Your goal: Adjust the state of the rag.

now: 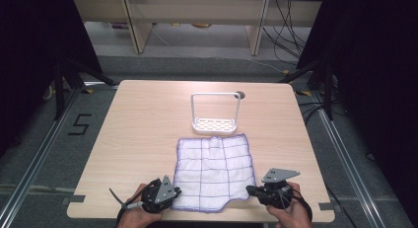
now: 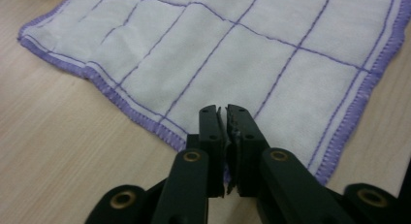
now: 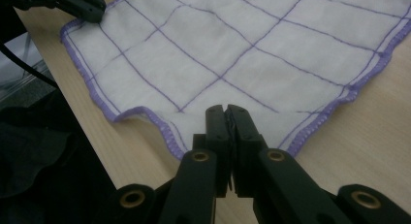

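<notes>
A white cloth (image 1: 214,171) with purple grid lines and a purple hem lies flat on the near half of the wooden table (image 1: 143,129). In the high view my left gripper (image 1: 176,192) is at the cloth's near left corner and my right gripper (image 1: 250,190) at its near right corner. The left gripper view has the left gripper (image 2: 224,110) shut, with the hemmed corner of the cloth (image 2: 218,54) pinched between its pads. My right gripper (image 3: 227,108) is likewise shut on the other corner of the cloth (image 3: 252,49). The left gripper (image 3: 80,2) also appears at the far corner there.
A white wire rack (image 1: 215,123) with a perforated base stands just beyond the cloth's far edge, near the table's middle. The table's front edge runs close under both hands. Bare wood lies to the left and right of the cloth.
</notes>
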